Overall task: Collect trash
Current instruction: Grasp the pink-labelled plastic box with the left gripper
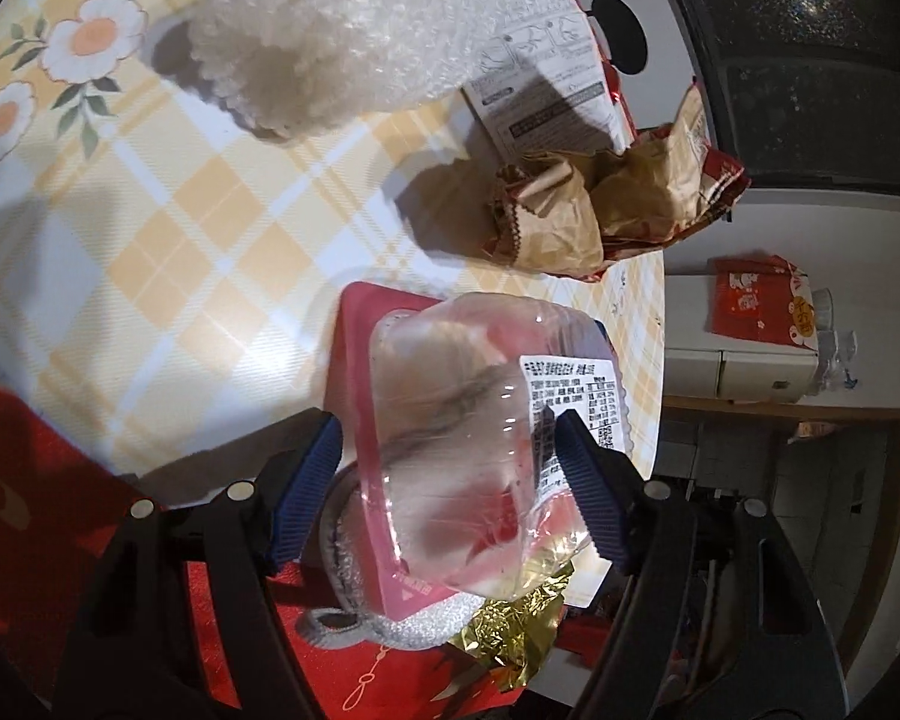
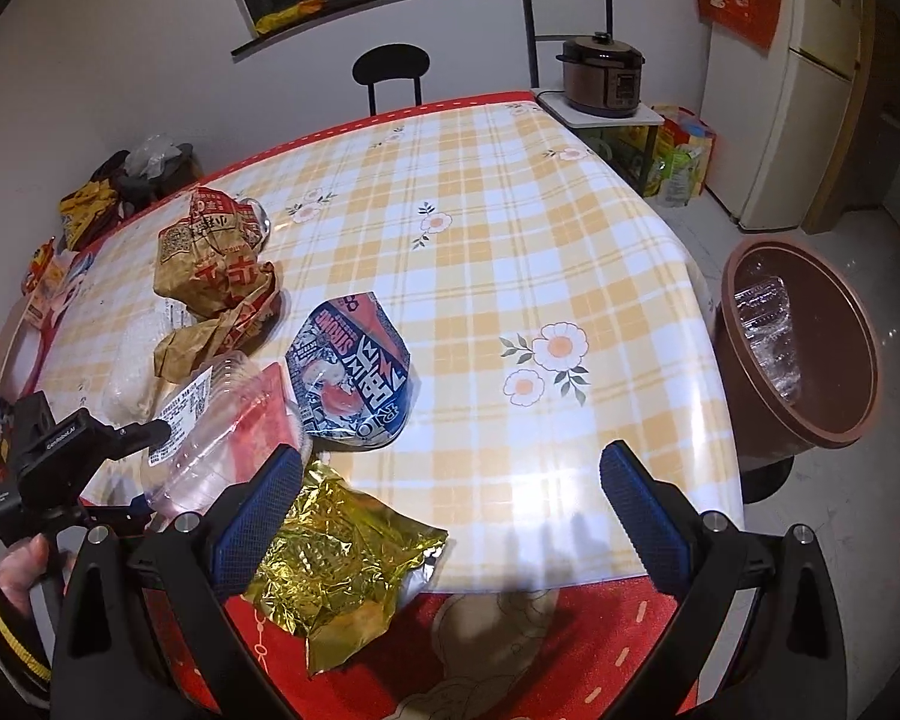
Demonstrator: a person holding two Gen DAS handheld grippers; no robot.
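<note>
While the left gripper (image 1: 450, 480) has its blue ribbed pads either side of a clear plastic clamshell container (image 1: 480, 420), the right-hand pad presses on the white label and the left-hand pad appears to touch the container's other side, so it reads as a grasp, though that second contact is not fully clear. That label (image 1: 576, 414) carries dense small black print and a barcode-like block, too fine to read. Under the container lies a pink box (image 1: 360, 348), and just below it a crumpled gold foil wrapper (image 2: 336, 564) sits at the table's near edge, where the red cloth border begins.

Beyond the container, toward the far side of the checked floral tablecloth (image 2: 510, 228), rest crumpled brown paper wrappers (image 2: 216, 252) with red characters printed on them, illegible at this angle. Beside the container, further onto the table, is a blue and white noodle-cup lid (image 2: 354, 366) bearing the word "STRONG" in red among bold Japanese lettering. A white instruction sheet (image 1: 546, 72) with line diagrams lies past the wrappers, partly under a roll of bubble wrap (image 1: 342, 36).

The right gripper (image 2: 450, 510) hangs over the near edge with its fingers spread wide and nothing between them. Off the table's right edge stands a brown round bin (image 2: 810, 348) holding clear plastic packaging.
</note>
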